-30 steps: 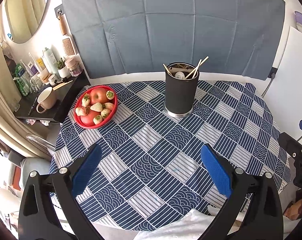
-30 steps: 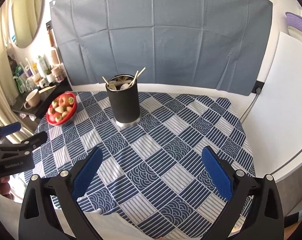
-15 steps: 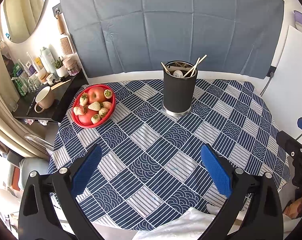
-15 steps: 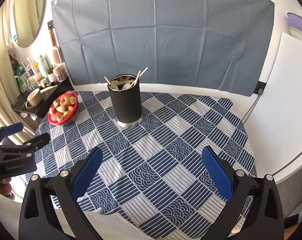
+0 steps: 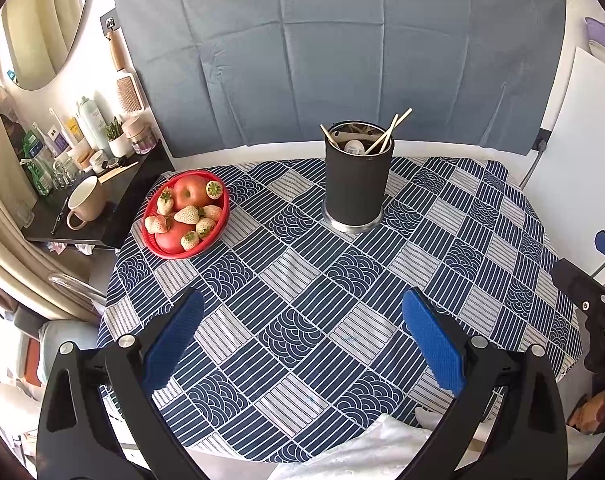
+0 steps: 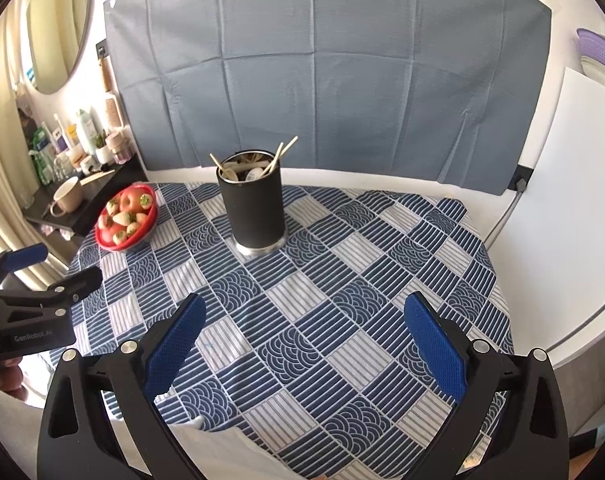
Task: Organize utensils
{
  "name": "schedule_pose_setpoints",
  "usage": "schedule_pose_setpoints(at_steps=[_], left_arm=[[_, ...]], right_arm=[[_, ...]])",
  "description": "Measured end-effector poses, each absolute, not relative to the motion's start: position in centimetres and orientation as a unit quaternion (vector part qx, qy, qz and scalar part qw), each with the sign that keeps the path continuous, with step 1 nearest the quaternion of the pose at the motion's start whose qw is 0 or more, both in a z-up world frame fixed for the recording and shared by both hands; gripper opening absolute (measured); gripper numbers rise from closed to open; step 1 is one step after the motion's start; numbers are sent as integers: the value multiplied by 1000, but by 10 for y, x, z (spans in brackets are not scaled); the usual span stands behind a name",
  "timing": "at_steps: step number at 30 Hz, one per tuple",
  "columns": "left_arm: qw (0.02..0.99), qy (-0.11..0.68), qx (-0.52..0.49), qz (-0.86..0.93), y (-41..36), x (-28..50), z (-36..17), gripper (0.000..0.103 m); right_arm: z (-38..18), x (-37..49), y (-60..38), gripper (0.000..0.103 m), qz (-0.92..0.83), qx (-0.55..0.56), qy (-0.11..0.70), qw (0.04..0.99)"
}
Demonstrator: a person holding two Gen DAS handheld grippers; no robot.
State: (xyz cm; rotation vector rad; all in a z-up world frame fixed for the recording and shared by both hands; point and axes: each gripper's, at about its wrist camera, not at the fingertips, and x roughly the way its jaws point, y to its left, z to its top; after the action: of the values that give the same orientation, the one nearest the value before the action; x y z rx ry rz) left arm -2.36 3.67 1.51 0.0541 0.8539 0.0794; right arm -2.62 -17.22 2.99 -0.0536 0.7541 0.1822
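Note:
A black cylindrical utensil holder (image 5: 357, 184) (image 6: 254, 208) stands upright on the far half of the table, on a metal base. Wooden chopsticks (image 5: 386, 132) (image 6: 280, 152) and pale spoon-like utensils stick out of its top. My left gripper (image 5: 302, 320) hangs open over the near part of the table, well short of the holder, with nothing between its blue pads (image 5: 432, 344). My right gripper (image 6: 302, 320) is also open and empty, near the table's front edge. Each gripper shows at the edge of the other's view.
A blue and white patterned cloth (image 5: 302, 280) (image 6: 342, 280) covers the table. A red bowl (image 5: 184, 210) (image 6: 126, 218) of apples and strawberries sits at the left. A dark side shelf (image 5: 90, 200) holds a mug and bottles. A grey cloth backdrop (image 6: 322, 80) hangs behind; white fabric lies at the front edge.
Both grippers have drawn back and risen slightly, so the holder and bowl sit a little higher and smaller in view. Both stay open and empty.

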Motion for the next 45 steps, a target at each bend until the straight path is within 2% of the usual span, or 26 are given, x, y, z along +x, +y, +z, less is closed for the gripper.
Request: schedule_pose_setpoints(at_steps=[28,37,45], left_arm=[[903,427,20,29,54,3,8,97],[884,463,61,17,51,47,-40,97],[869,491,57,-6,42,92,-109,97]], right_arm=[[27,8,-174,95,81,-28,368,926],[0,61,-175,95,68,-56,384,919],[-79,117,-175,95,79,-64,413,905]])
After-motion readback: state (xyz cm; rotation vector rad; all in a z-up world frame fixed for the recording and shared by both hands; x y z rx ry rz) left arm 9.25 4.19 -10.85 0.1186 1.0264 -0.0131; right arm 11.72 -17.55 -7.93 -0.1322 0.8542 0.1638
